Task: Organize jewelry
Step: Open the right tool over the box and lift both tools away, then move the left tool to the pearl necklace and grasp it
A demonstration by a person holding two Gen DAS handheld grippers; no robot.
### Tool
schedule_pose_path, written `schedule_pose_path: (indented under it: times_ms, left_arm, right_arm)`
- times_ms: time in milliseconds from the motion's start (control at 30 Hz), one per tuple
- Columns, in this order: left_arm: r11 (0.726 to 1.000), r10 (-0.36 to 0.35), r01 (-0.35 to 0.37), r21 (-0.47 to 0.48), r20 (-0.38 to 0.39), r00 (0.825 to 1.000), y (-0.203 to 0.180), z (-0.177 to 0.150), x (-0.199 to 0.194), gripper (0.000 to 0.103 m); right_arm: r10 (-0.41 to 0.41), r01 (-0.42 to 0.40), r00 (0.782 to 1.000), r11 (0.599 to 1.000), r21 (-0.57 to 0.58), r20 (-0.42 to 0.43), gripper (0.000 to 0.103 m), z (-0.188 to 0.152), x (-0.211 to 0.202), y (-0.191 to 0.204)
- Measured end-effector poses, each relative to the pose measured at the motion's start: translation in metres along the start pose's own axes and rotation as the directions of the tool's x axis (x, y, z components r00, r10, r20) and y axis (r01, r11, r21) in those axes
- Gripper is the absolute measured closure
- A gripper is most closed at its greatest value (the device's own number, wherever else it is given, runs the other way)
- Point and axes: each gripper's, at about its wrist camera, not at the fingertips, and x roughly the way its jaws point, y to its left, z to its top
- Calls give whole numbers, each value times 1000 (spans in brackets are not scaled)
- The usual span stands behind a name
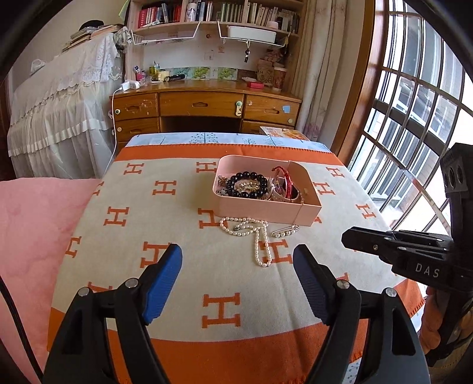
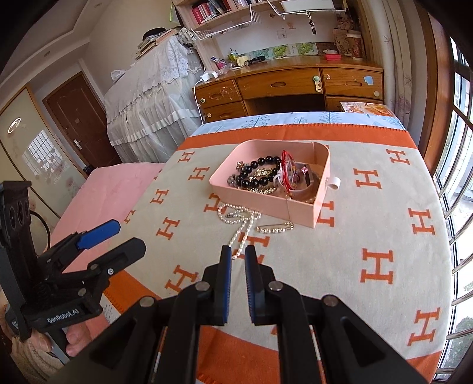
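A big blanket (image 1: 183, 283) covers the bed. It is orange and cream with many orange H shapes on it. A pink cover (image 1: 38, 224) lies beside it on the left. Behind the bed stands a wooden desk (image 1: 207, 102) with drawers, and shelves of books (image 1: 165, 13) hang above it. A window with bars (image 1: 414, 97) is on the right.

A pink box (image 1: 304, 214) sits on the blanket, toward the far side. One end of it is slid out like a drawer. Inside lies a bracelet of big black beads (image 1: 248, 184), and next to it a red bangle (image 1: 285, 180). More small shiny things are mixed in there, too tangled to tell apart.

A pearl necklace (image 1: 257, 236) lies on the blanket just in front of the box. Part of it is bunched up near the box wall and one long loop trails toward the tongs. A small pin (image 1: 285, 231) with little pearls lies just beside it, on the right.

The left tongs (image 1: 236, 254) are wide open above the blanket and hold nothing. The right tongs (image 2: 238, 251) have only a thin gap between their blue pads and hold nothing. Their tips are very near the end of the pearl loop (image 2: 239, 236). I cannot tell if they touch it.
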Motion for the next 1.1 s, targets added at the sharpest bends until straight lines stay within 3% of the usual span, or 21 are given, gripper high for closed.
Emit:
schedule_pose_path:
  times_ms: [333, 433, 500, 733, 1100]
  left_arm:
    - [1000, 24, -24, 4, -55, 998, 7, -11, 23, 25]
    - [1000, 29, -29, 8, -66, 997, 12, -14, 29, 21]
    - [999, 37, -37, 9, -71, 997, 16, -17, 34, 15]
    - [998, 54, -57, -18, -125, 991, 36, -23, 58, 15]
    - [999, -34, 28, -35, -187, 982, 28, -17, 94, 15]
  right_arm:
    - [-40, 42, 998, 999, 31, -46, 93, -26, 23, -15]
    - [-63, 65, 996, 997, 29, -64, 81, -30, 32, -18]
    - [-77, 79, 995, 996, 27, -70, 80, -32, 37, -19]
    - [-110, 110, 993, 994, 3, -51, 80, -29, 48, -21]
    - [-101, 100, 993, 995, -17, -60, 80, -22, 76, -17]
